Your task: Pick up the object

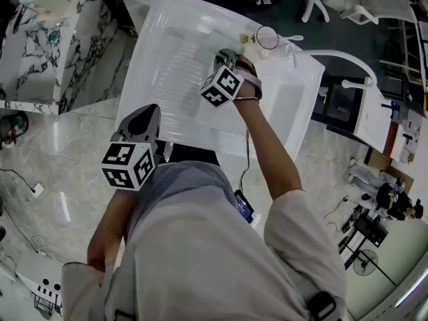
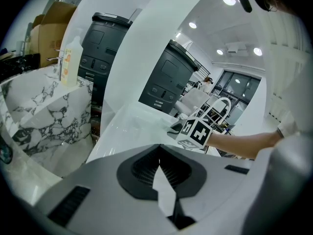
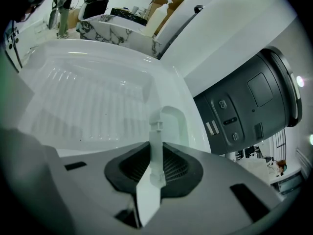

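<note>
Right claw (image 3: 152, 173) is pinching the thin white plastic piece (image 3: 156, 136) over the white surface (image 3: 88, 106), where a firm squeeze and straight lift seem advisable; left claw (image 2: 160, 153) is hanging pressed together, empty.

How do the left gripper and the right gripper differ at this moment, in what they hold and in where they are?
The right gripper is shut on a thin pale strip; the left gripper is shut with nothing between its jaws. The right gripper reaches far out over the white basin; the left gripper hangs back by the basin's near edge, close to the person. Both are grey, and both have their jaws closed.
</note>
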A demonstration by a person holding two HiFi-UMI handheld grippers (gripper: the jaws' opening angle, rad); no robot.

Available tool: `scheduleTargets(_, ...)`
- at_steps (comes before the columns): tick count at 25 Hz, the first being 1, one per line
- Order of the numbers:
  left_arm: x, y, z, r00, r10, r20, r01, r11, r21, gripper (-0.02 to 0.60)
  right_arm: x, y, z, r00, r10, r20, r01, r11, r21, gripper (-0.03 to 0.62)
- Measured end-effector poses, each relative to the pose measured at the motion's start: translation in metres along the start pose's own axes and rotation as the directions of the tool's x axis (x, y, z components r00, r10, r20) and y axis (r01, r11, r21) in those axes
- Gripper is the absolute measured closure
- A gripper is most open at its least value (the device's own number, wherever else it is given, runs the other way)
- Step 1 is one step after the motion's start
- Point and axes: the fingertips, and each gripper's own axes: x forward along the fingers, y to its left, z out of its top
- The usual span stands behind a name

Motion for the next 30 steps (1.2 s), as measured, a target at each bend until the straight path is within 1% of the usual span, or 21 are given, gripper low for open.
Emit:
scheduleTargets(5,-0.003,0.000,-0.002,1.000,-0.010,0.000,0.010,1.000,0.002,0.580,-0.006,0.006,-0.005,1.000,0.008,-0.006,-0.007,1.000,0.021,0.525)
scheduleTargets(13,-0.007,0.003,0.000,1.000,-0.022,0.000,0.022,1.000,0.011,0.581,-0.015,0.017,-0.007,0.999,0.043,-0.008,-0.042,0.996,0.085,0.525)
scheduleTargets(19,-0.010,0.004,0.002,0.999,-0.032,0.002,0.032,0.999,0.021,0.581,-0.025,0.024,-0.010,0.999,0.053,-0.010,-0.051,0.989,0.136,0.525)
scheduleTargets(25,-0.011,0.005,0.003,0.999,-0.047,0.005,0.047,0.998,0.030,0.581,-0.036,0.027,-0.007,0.998,0.064,0.005,-0.064,0.979,0.191,0.525)
scheduleTargets(30,-0.013,0.005,0.000,0.998,-0.058,-0.008,0.058,0.998,0.037,0.580,-0.049,0.027,-0.003,0.997,0.072,0.030,-0.077,0.966,0.248,0.524)
